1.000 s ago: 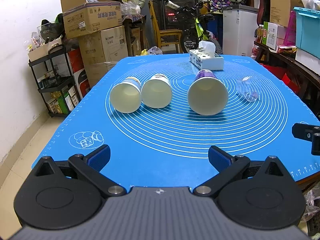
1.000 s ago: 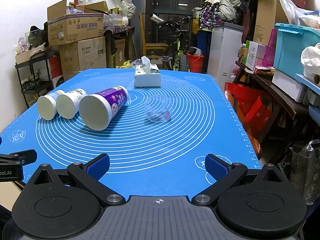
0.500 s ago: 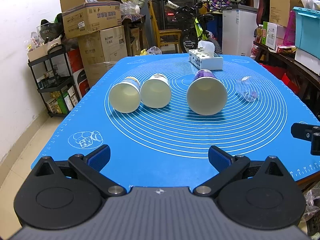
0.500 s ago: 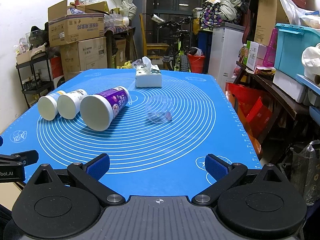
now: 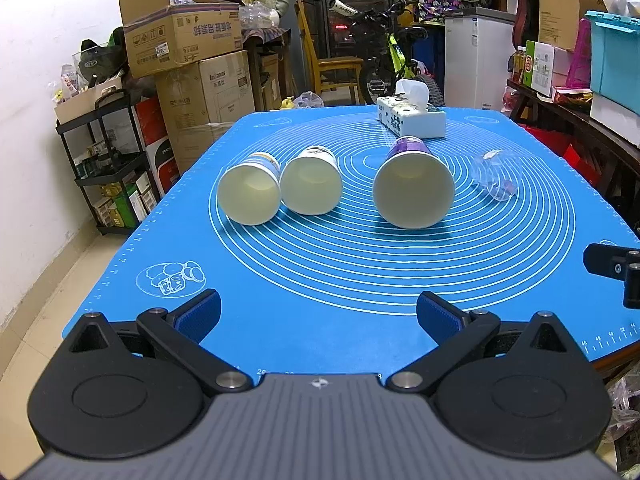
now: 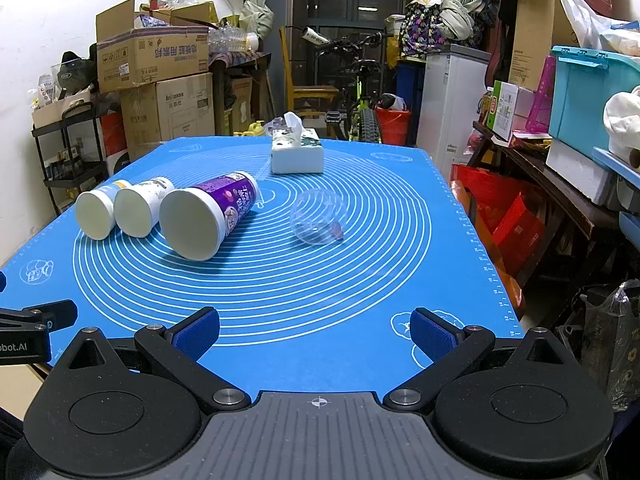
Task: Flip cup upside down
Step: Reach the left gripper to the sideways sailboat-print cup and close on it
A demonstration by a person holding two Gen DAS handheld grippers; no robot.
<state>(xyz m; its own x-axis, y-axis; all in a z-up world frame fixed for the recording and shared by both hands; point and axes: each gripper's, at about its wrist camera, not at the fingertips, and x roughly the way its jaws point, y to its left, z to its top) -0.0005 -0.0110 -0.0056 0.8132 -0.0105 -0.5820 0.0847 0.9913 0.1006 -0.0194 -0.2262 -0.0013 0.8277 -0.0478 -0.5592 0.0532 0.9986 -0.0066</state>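
Several cups lie on their sides on the blue mat point(image 5: 320, 280), mouths toward me. Two small white paper cups point(image 5: 249, 194) point(image 5: 311, 186) lie side by side at the left. A larger purple cup point(image 5: 414, 190) lies in the middle, and a clear plastic cup point(image 5: 496, 176) lies to its right. In the right wrist view they are the small cups point(image 6: 96, 214) point(image 6: 138, 210), the purple cup point(image 6: 208, 216) and the clear cup point(image 6: 318, 218). My left gripper point(image 5: 318, 316) and right gripper point(image 6: 314, 332) are open and empty over the mat's near edge, well short of the cups.
A white tissue box point(image 5: 412, 120) stands at the far end of the mat. Stacked cardboard boxes point(image 5: 188, 60) and a black shelf point(image 5: 104, 160) are off the left side. A side table with bins point(image 6: 580, 120) runs along the right. The mat edge is just below both grippers.
Both views have shifted very slightly; the cups appear a touch nearer. No cup has moved and both grippers stay open.
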